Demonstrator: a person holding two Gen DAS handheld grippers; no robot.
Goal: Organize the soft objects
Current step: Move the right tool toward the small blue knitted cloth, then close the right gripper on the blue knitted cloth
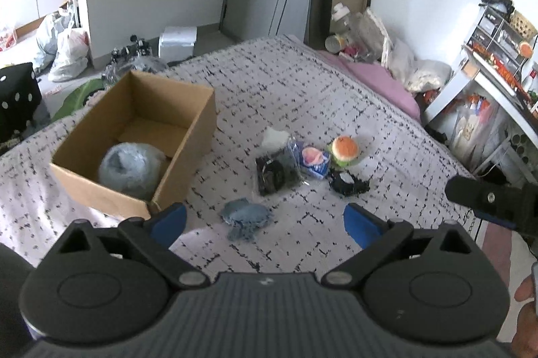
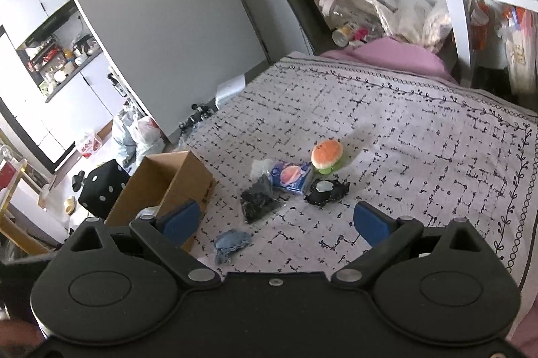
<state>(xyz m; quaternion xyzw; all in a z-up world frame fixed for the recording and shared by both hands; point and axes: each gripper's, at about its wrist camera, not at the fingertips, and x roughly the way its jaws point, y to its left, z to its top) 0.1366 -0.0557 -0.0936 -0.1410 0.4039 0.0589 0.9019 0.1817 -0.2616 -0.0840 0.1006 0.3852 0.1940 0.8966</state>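
An open cardboard box stands on the bed and holds a pale blue bagged bundle. Loose soft items lie right of it: a blue denim piece, a black bagged item, a blue-pink packet, a burger plush and a black fabric piece. My left gripper is open and empty above the denim piece. My right gripper is open and empty, hovering nearer than the items.
The patterned bedspread covers the bed. A pink pillow and bags lie at the far end. A white shelf unit stands right. Bags and a black dotted cube sit on the floor left.
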